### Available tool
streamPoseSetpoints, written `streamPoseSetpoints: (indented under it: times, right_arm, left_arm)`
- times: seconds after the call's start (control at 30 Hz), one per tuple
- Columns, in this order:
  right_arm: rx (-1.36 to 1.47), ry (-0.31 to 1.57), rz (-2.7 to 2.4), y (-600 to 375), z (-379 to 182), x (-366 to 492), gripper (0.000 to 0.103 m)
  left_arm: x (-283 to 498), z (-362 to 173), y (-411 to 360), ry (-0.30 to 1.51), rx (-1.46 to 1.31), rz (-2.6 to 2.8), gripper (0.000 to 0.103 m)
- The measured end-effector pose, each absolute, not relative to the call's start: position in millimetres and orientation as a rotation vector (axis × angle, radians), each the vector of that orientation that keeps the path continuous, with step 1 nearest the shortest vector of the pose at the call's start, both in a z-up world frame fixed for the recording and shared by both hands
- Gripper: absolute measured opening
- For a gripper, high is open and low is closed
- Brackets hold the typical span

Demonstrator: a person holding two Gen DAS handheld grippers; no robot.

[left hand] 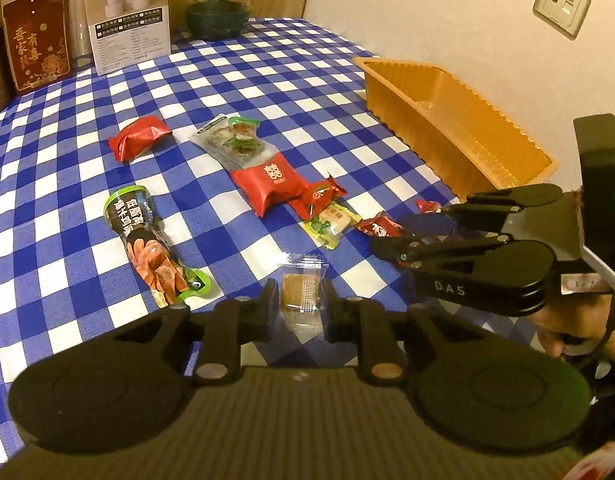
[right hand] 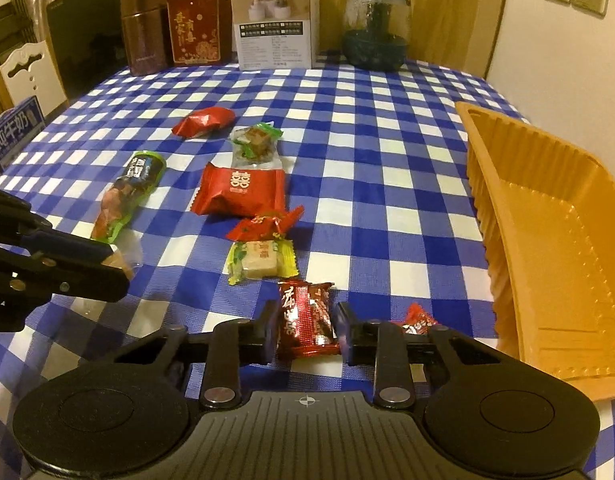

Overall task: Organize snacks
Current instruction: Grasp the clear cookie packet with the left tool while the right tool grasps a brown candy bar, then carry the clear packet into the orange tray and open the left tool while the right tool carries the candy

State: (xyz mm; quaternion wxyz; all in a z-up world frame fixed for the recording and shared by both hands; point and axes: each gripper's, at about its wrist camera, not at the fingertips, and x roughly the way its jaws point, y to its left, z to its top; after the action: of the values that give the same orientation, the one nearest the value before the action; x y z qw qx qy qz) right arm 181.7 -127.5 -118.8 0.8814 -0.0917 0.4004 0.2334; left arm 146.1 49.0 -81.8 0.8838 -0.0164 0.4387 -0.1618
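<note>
Red candy [right hand: 306,322] lengthwise between right fingers [right hand: 267,330]

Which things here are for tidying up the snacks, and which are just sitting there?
For the job:
clear-wrapped biscuit in the left gripper
dark red candy in the right gripper
loose snacks such as the red double-happiness packet
orange tray

Just lying about:
white box
glass jar
red gift box
wall socket

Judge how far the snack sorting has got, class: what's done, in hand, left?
Done: nothing; the orange tray is empty. In hand: left gripper grips a clear-wrapped brown cake, right gripper a dark red candy. Left: the loose snacks, like the red pillow pack.
</note>
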Motion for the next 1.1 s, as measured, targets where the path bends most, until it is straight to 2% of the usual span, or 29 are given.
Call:
streamPoseSetpoints:
  times: [0.47, 1.1]
  right_arm:
    - [-0.098, 0.800, 0.453, -150, -83, 145, 0.027]
    - [0.026, 0.802, 0.285, -225, -21, 86, 0.027]
  left_arm:
    - [139, -51, 33, 0.903, -0.007, -0.312, 0.019]
    - [109, 0, -37, 0.869, -0.006, -0.345, 0.019]
